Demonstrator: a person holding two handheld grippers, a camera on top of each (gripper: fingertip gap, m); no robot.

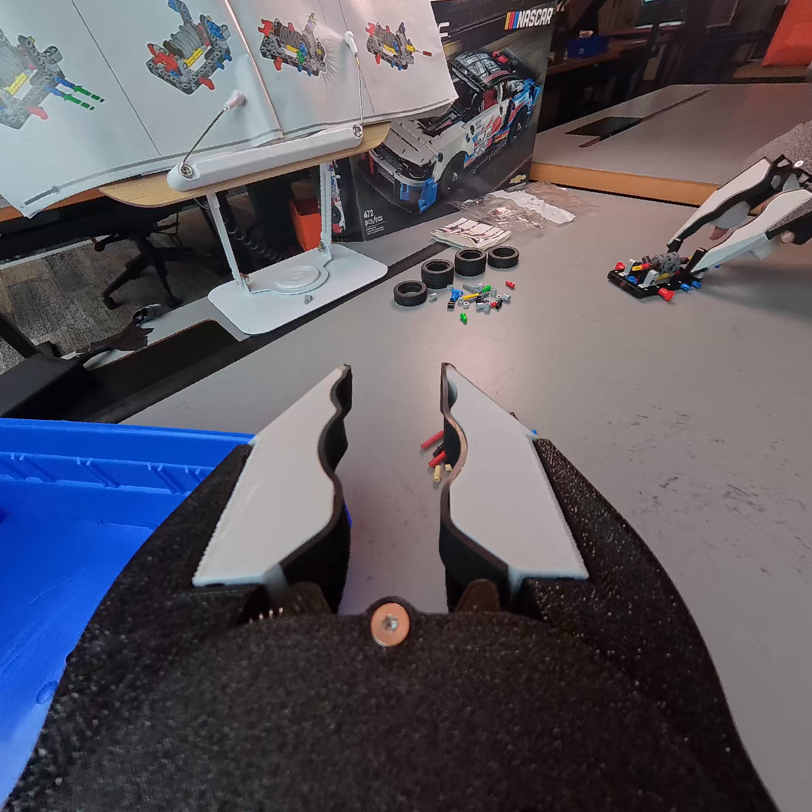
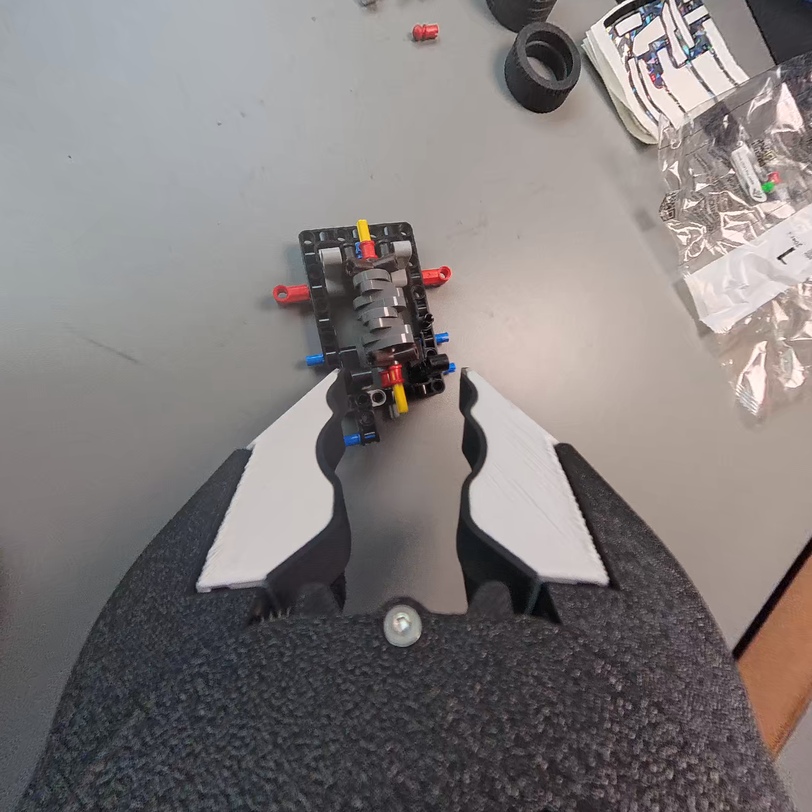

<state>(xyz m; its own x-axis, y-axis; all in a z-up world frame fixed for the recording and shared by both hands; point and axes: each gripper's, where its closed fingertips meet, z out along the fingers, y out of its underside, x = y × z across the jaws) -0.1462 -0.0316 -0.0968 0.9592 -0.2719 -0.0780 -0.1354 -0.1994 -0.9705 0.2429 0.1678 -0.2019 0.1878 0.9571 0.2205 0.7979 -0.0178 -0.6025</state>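
Note:
A small brick-built engine frame [image 2: 371, 316], black with grey cams, red and blue pins and a yellow axle, lies on the grey table [image 2: 154, 175]. My right gripper [image 2: 400, 373] is open, its fingers astride the frame's near end, holding nothing. The frame also shows in the left wrist view [image 1: 650, 274] at the far right, under the right gripper [image 1: 687, 252]. My left gripper [image 1: 395, 369] is open and empty above the table. A few small red, black and tan pins [image 1: 435, 457] lie beside its right finger [image 1: 492, 461].
A blue bin [image 1: 88, 505] sits at the left. A book stand [image 1: 299, 285] holds open building instructions [image 1: 197, 66]. Behind are the set's box [image 1: 461, 132], several black tyres [image 1: 457, 268], loose small parts [image 1: 476, 299], a sticker sheet [image 2: 659, 57] and a plastic bag [image 2: 747, 219]. Across from one pair of fingers to the other is roughly 45 cm.

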